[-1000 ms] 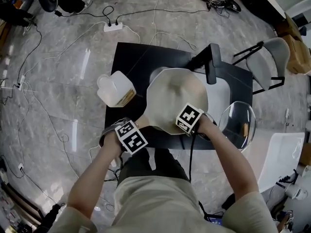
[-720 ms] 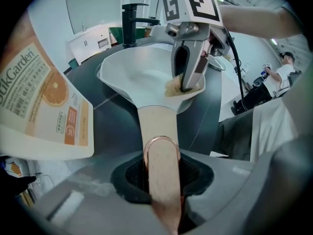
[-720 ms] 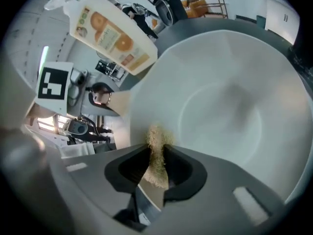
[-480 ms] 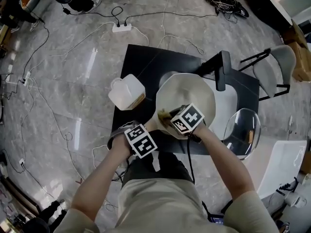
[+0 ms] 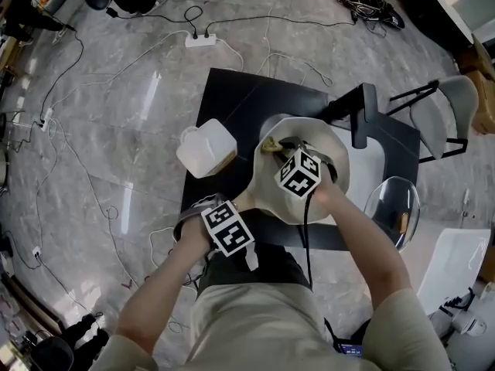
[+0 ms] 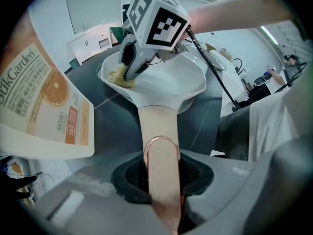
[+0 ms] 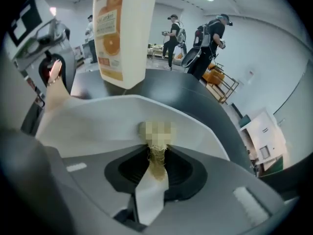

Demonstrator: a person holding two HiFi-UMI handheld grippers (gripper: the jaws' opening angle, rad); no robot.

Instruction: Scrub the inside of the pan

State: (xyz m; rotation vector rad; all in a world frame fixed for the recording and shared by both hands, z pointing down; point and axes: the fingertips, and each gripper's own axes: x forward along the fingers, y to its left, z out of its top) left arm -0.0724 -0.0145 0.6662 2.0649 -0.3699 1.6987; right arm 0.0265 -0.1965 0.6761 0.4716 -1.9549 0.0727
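While left claw (image 6: 164, 180) clamps handle (image 6: 157, 126), right claw (image 7: 155, 173) holds scrubber (image 6: 120, 76) by pan rim (image 6: 198, 84).

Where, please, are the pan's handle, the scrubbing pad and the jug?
pan handle (image 6: 157, 125), left gripper view, mid shaft.
scrubbing pad (image 6: 120, 77), left gripper view, frayed end.
jug (image 5: 206, 151), head view, upper side.

The head view looked steeply down onto the counter (image 5: 247, 103). The left gripper view rode close behind the pan handle (image 6: 157, 126), facing along it into the pan (image 6: 171, 84). The right gripper view faced across the pan interior toward the jug (image 7: 122, 28) at 12 o'clock. All three shared the pan and jug.
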